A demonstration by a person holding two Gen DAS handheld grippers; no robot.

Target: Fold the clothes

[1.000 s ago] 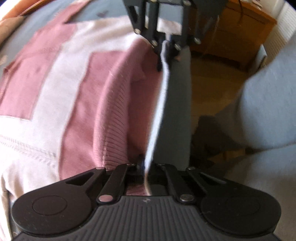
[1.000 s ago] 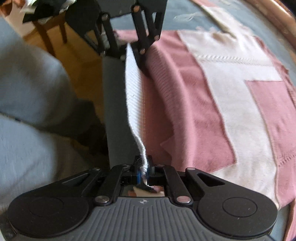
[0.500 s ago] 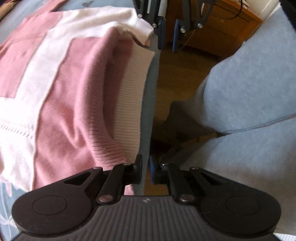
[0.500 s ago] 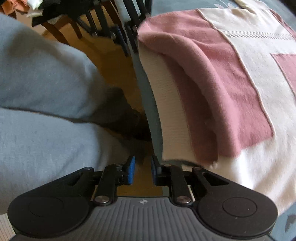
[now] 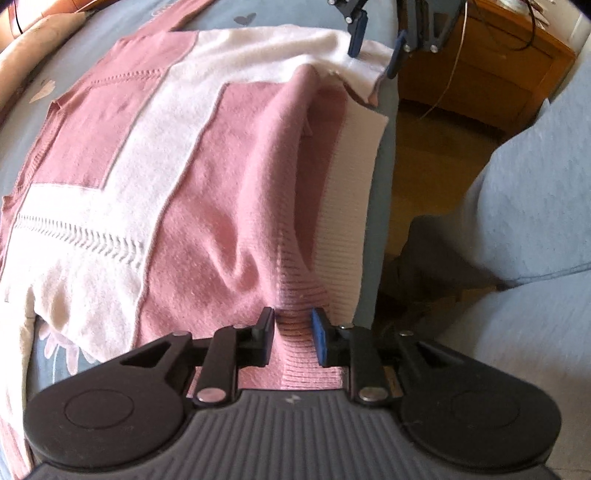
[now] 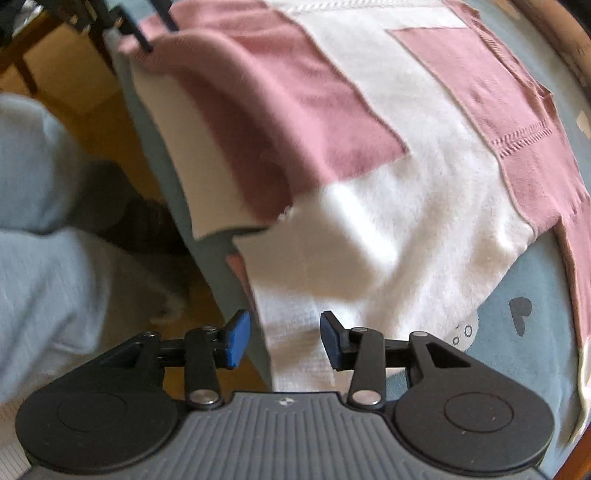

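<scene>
One sweater (image 5: 207, 192), soft knit, limp, light; sagging if lifted mid-panel, so best taking hold at ribbed hem w/ both claws. Pink & cream patchwork blocks, lying flat on bed (image 5: 384, 206), hem along bed edge at 3 o'clock. Left claw (image 5: 293, 341) opening, narrow, hem fabric btwn pads but not pinched. Right claw (image 6: 284, 339) opening wider, hovering over cream corner, holding nothing.

**Two wrist cameras, steeply down at the bed edge**

Each camera sits just behind its own tool, close above the sweater (image 5: 229, 192). The left view faces along the bed (image 5: 380, 206) edge toward the right tool (image 5: 376, 44); the right view faces back toward the left tool (image 6: 147, 29). Both share the folded hem.
</scene>
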